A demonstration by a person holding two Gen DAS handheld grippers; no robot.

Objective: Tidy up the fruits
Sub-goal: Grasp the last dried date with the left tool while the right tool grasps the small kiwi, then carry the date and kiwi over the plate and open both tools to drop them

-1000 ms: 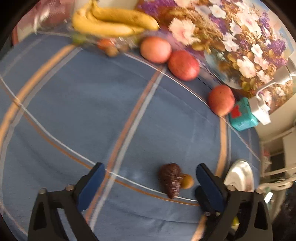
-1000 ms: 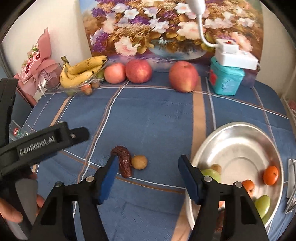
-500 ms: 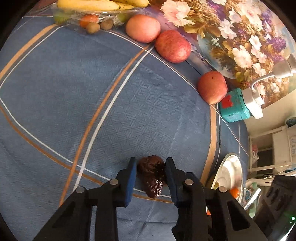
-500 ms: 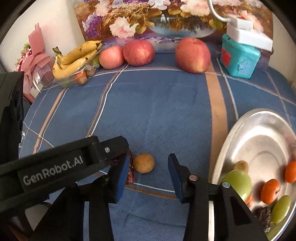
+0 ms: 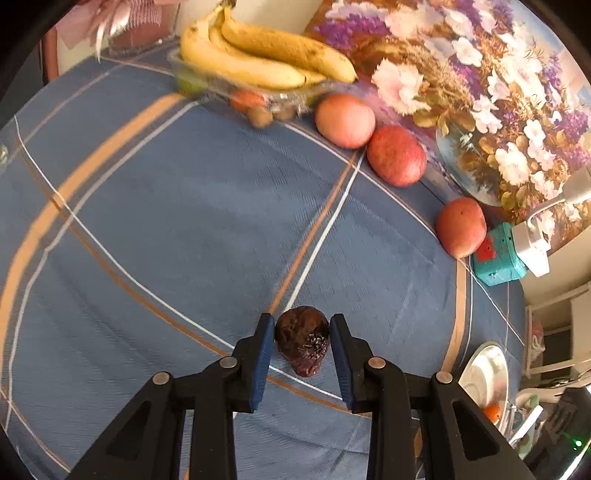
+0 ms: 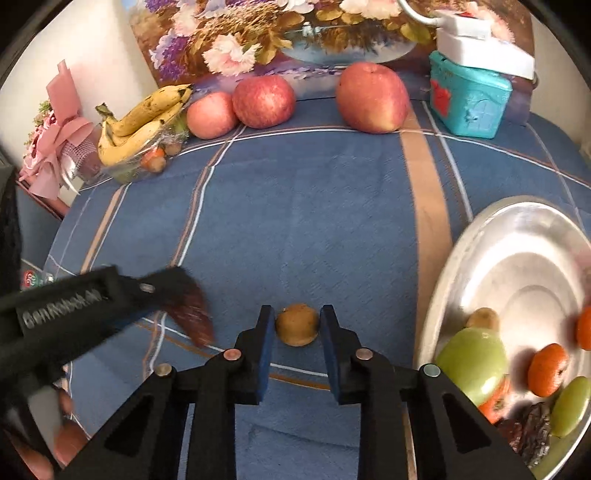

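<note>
L gripper point(image 5: 302, 341): jaws narrow, clamped on dark wrinkled date point(image 5: 303, 341); date's long axis runs along the fingers, tip toward cam
R gripper point(image 6: 297, 326): jaws narrow, pads touching small brown fruit point(image 6: 297, 325) on blue cloth point(image 6: 314, 221)
Key relation: steel plate point(image 6: 517, 229) lies to R of both; R gripper nearer

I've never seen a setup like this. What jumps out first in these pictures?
Two black grippers each pinch a small fruit over a blue striped tablecloth: the left gripper grips a dark wrinkled date, the right gripper a small brown fruit. To the right sits a shiny metal plate with green and orange fruit; bananas and three apples line the back edge before a flower painting.
</note>
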